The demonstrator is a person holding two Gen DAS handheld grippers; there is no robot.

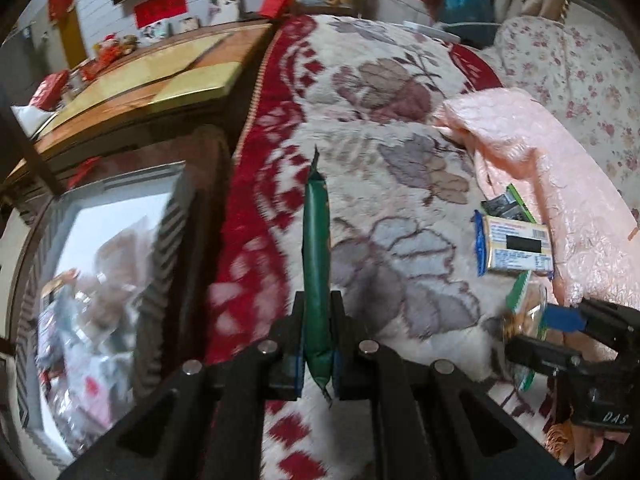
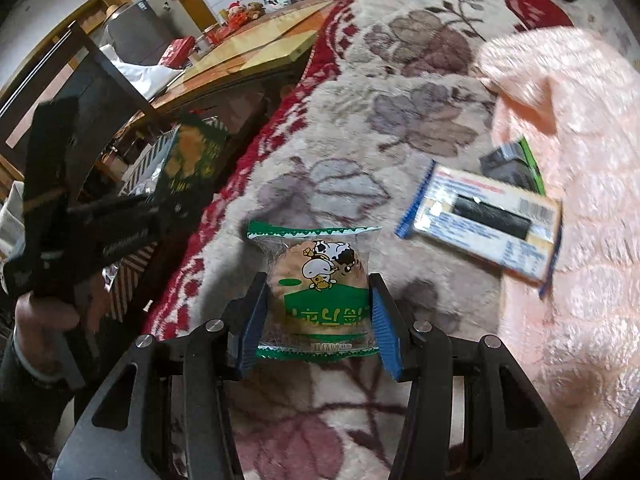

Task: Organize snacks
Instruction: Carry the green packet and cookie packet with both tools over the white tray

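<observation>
My left gripper (image 1: 317,304) is shut on a dark green snack packet (image 1: 316,256), held edge-on above the floral blanket (image 1: 372,92); the same packet shows in the right wrist view (image 2: 192,152) over the bed's left edge. My right gripper (image 2: 318,292) has its blue pads on both sides of a clear cake packet with a cow picture (image 2: 318,292). That gripper and packet also show in the left wrist view (image 1: 532,320). A blue and yellow snack packet (image 2: 484,220) and a small dark green packet (image 2: 516,160) lie on the blanket to the right.
A pink quilt (image 2: 580,200) is bunched along the right. A box with striped walls (image 1: 100,280) holding wrapped items stands left of the bed. A wooden table (image 1: 160,76) lies beyond it.
</observation>
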